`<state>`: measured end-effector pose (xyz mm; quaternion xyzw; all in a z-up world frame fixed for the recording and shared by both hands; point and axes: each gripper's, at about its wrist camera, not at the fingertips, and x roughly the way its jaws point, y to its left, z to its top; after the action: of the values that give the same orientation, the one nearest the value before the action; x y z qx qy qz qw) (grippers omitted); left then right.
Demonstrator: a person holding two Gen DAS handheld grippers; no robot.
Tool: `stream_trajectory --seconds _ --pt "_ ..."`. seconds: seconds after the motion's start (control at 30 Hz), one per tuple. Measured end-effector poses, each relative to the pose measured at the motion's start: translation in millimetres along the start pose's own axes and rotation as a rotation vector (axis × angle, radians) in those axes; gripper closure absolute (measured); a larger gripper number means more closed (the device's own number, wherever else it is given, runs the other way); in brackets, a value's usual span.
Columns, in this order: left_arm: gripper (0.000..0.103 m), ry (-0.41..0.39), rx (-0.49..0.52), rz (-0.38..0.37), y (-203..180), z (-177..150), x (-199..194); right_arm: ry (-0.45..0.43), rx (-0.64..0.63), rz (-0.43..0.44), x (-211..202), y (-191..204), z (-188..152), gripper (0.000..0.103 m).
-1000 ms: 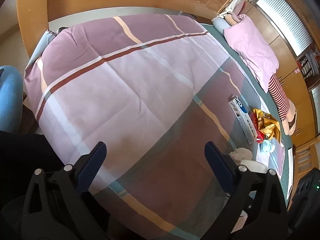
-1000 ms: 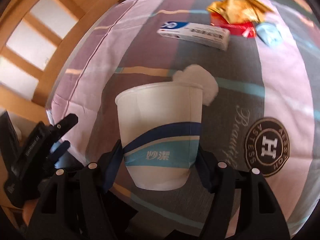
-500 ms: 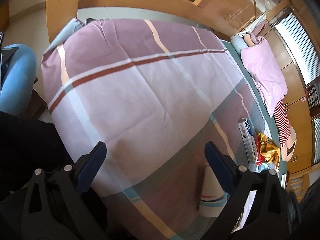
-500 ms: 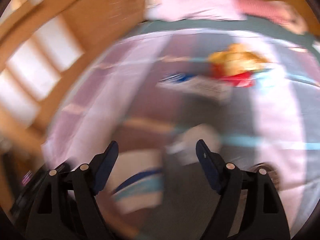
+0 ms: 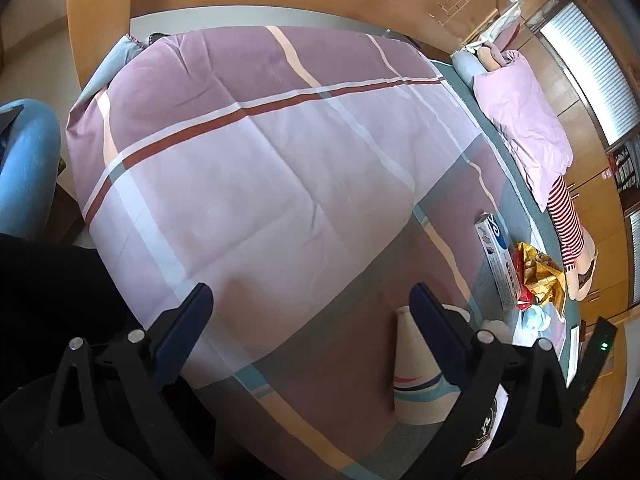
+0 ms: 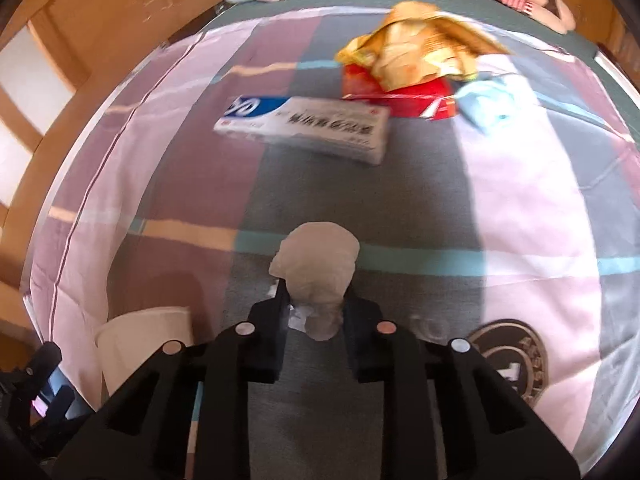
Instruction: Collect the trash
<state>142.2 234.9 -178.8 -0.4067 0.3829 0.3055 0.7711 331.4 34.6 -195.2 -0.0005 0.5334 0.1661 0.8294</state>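
One toothpaste box [image 6: 304,130], long axis crosswise.

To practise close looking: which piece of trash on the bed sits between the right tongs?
The crumpled white tissue; the box and wrappers lie farther off.

This is a bedroom in a home. A bed with a plaid quilt [image 5: 248,168] in mauve and pink fills the view, a pink pillow [image 5: 520,120] lies near its far edge, and a curved wooden bed frame [image 5: 248,4] rims it. Wooden wardrobe doors [image 5: 588,184], probably, line the wall beyond.
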Motion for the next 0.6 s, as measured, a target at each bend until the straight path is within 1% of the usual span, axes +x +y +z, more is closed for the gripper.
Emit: stream_trajectory --seconds 0.07,0.13,0.2,0.23,0.33,0.4,0.43,0.5,0.57,0.6 --pt "0.005 0.017 0.012 -0.019 -2.8 -1.4 1.5 -0.027 0.029 -0.007 -16.2 -11.2 0.4 0.079" --pt "0.004 0.083 0.078 -0.085 -15.2 -7.1 8.3 -0.052 0.047 -0.008 -30.9 -22.2 -2.5 0.079" --pt "0.004 0.126 0.166 -0.133 -30.7 -14.0 11.1 -0.064 0.076 -0.012 -45.3 -40.3 -7.0 0.079" --pt "0.004 0.127 0.209 -0.165 -38.9 -18.1 8.5 -0.068 0.094 -0.011 -51.6 -48.4 -10.4 0.079" --pt "0.004 0.103 0.288 -0.255 -57.6 -28.7 -2.3 -0.089 0.150 -0.003 -72.4 -69.4 -19.3 0.079" --pt "0.004 0.117 0.381 -0.279 -74.2 -40.0 -2.8 -0.116 0.156 -0.010 -90.9 -79.3 -30.2 0.079" --pt "0.004 0.123 0.455 -0.264 -84.3 -49.5 -0.6 -0.133 0.149 -0.018 -101.1 -83.7 -34.8 0.079" --pt "0.004 0.110 0.574 -0.194 -101.4 -63.6 5.5 -0.160 0.131 -0.033 -117.4 -85.9 -43.8 0.079" --pt "0.004 0.111 0.630 -0.128 -110.5 -70.3 14.9 -0.185 0.105 -0.043 -132.5 -84.9 -52.8 0.079" --pt "0.004 0.122 0.636 -0.099 -112.7 -72.1 21.1 -0.197 0.093 -0.047 -138.3 -83.1 -56.7 0.079"
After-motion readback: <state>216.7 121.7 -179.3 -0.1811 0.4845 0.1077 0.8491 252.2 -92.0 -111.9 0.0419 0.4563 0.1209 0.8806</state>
